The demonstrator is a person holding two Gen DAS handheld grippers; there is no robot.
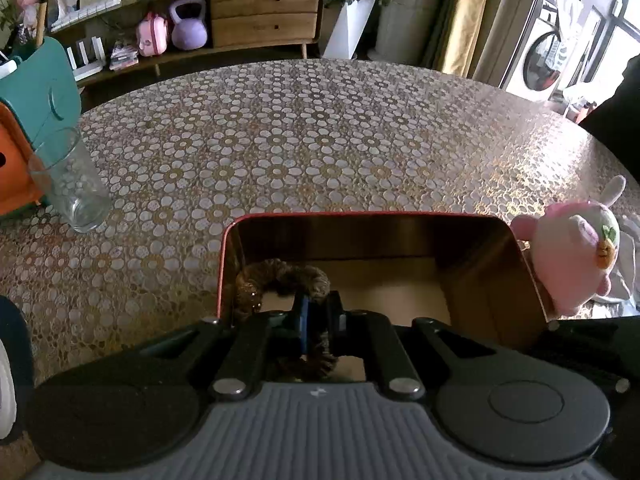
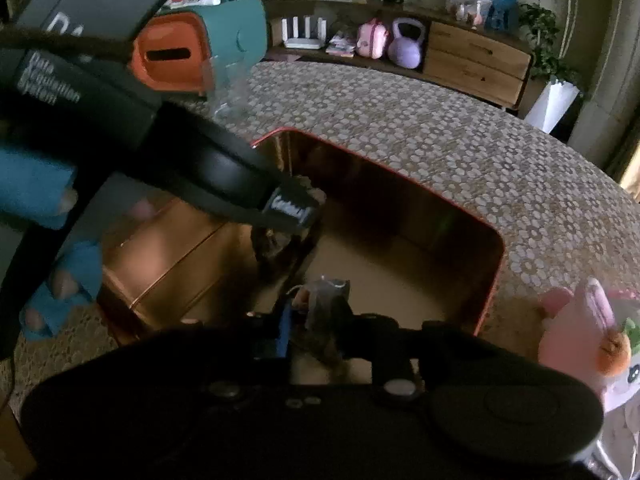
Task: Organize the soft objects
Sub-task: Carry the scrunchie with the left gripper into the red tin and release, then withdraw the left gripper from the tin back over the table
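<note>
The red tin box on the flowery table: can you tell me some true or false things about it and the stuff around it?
1. The left tool is shut on a fuzzy brown scrunchie over the red tin box. True.
2. The pink plush toy lies inside the box. False: it sits on the table just outside the box's right wall.
3. A clear drinking glass stands upright on the table. True.
4. The glass is full of orange juice. False: it looks empty.
5. The right tool is wide open. False: it pinches a small soft item.
</note>
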